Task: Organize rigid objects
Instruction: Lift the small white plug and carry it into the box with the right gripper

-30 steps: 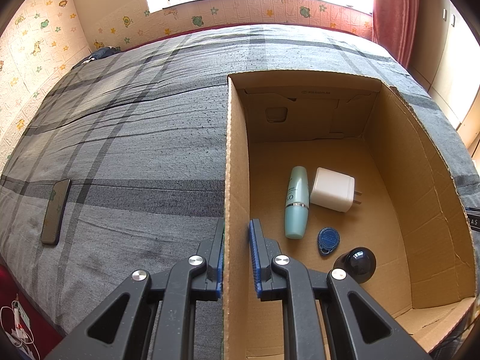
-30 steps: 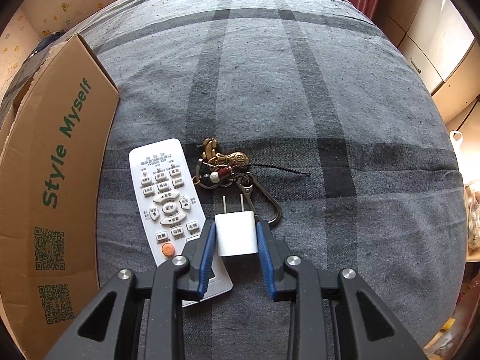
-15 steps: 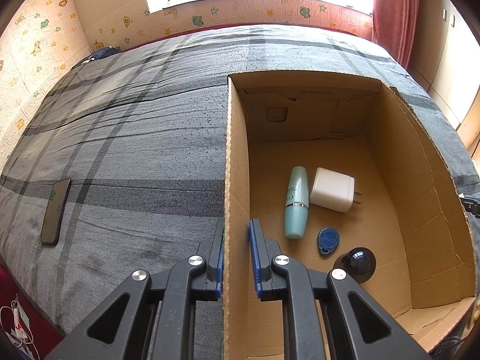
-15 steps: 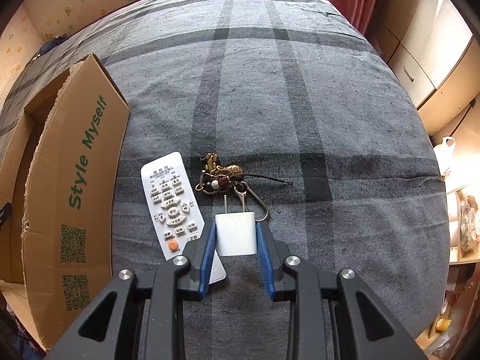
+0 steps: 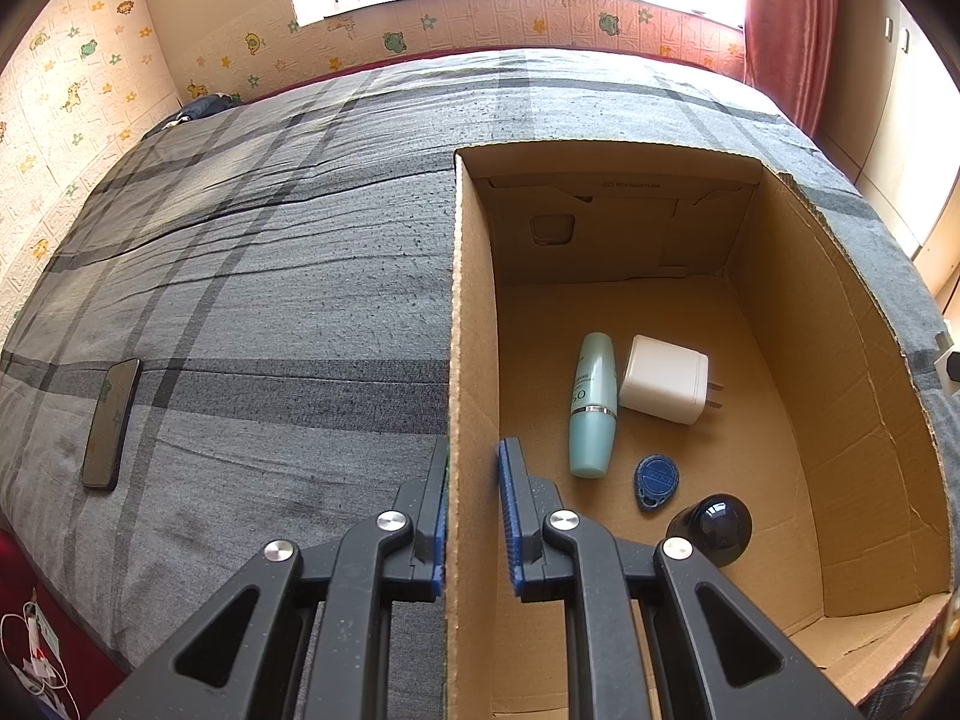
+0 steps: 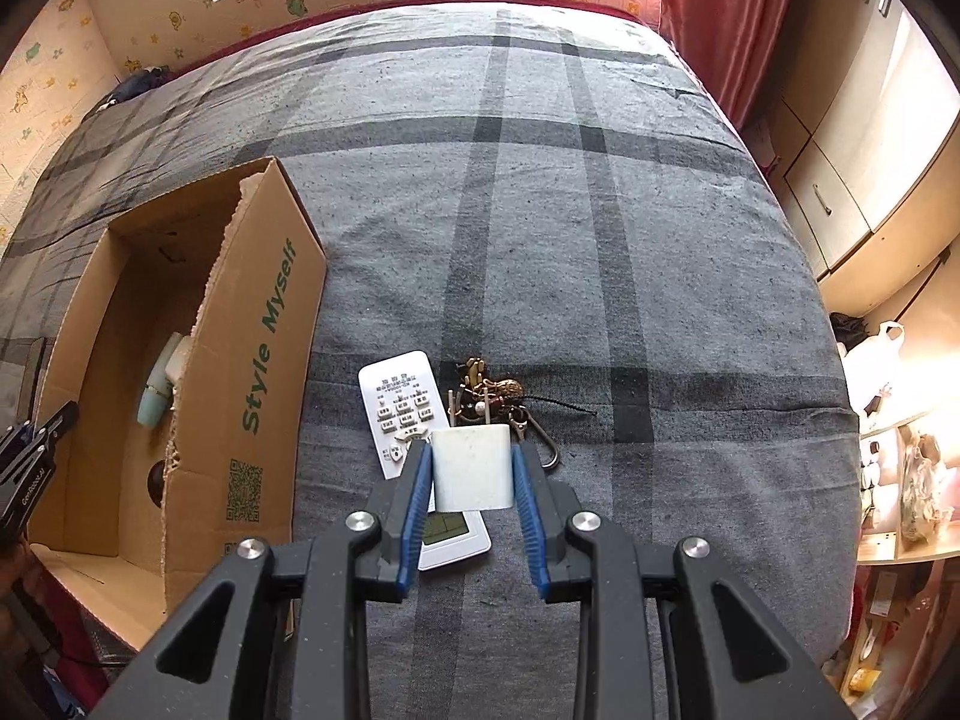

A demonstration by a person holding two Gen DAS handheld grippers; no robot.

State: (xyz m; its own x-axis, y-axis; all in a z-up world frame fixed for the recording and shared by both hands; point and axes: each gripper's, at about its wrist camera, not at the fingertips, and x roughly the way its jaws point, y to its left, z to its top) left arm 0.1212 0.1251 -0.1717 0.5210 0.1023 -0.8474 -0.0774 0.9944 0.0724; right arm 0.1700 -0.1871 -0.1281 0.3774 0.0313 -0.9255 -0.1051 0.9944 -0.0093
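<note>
the left gripper [image 5: 474,516] clamps the brown cardboard box's side wall [image 5: 465,324], while the right gripper [image 6: 471,477] grips a white plug-in charger cube [image 6: 472,468] above the grey plaid bed [image 6: 540,240].

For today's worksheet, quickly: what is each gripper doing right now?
Left gripper: closed on the cardboard box wall.
Right gripper: closed on the white charger.

matt corrugated cardboard box [image 5: 840,312], woven cloth bedcover [image 6: 540,210] (slightly creased)
</note>
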